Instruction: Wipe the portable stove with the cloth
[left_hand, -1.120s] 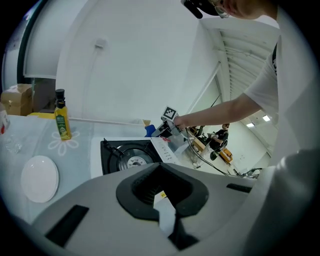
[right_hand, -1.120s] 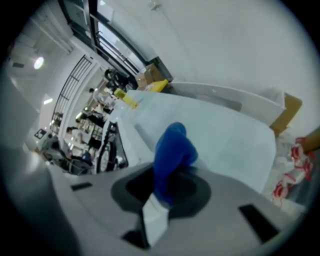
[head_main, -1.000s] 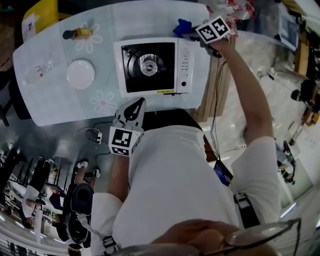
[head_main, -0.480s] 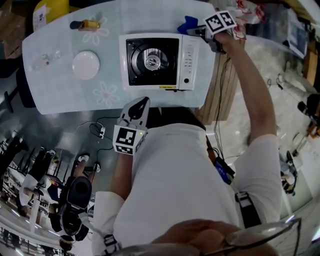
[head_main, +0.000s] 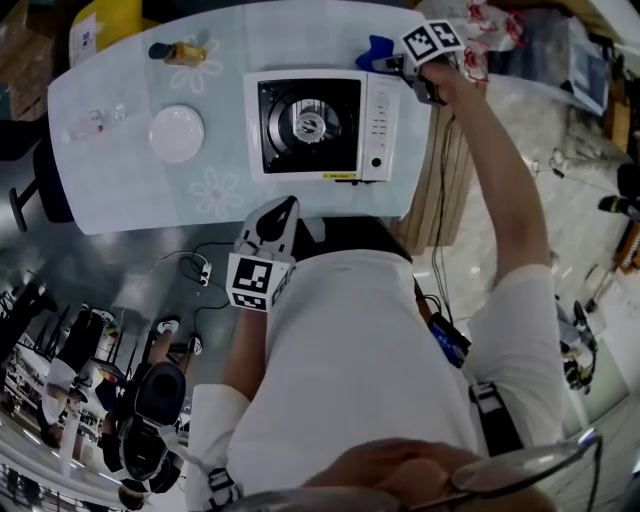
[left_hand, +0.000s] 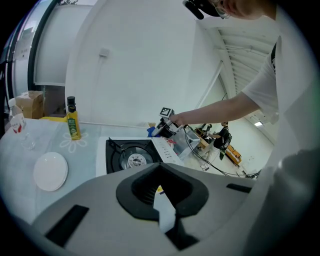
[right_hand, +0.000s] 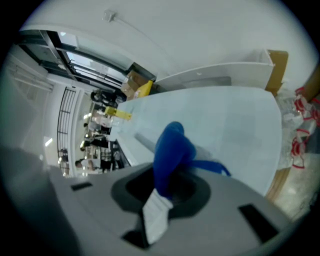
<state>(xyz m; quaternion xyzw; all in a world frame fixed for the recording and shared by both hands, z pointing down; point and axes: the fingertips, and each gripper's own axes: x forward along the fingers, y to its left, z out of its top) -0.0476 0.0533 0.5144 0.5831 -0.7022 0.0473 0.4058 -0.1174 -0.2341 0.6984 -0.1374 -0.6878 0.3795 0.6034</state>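
Table (head_main: 120, 200): stove (head_main: 325, 125) lengthwise left-right, controls (head_main: 376, 125) right

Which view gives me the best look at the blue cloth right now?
The right gripper view: the blue cloth fills the centre, pinched in the right gripper. The head view shows only a small blue patch beyond the far corner of the stove; the left gripper view, a distant blue speck.
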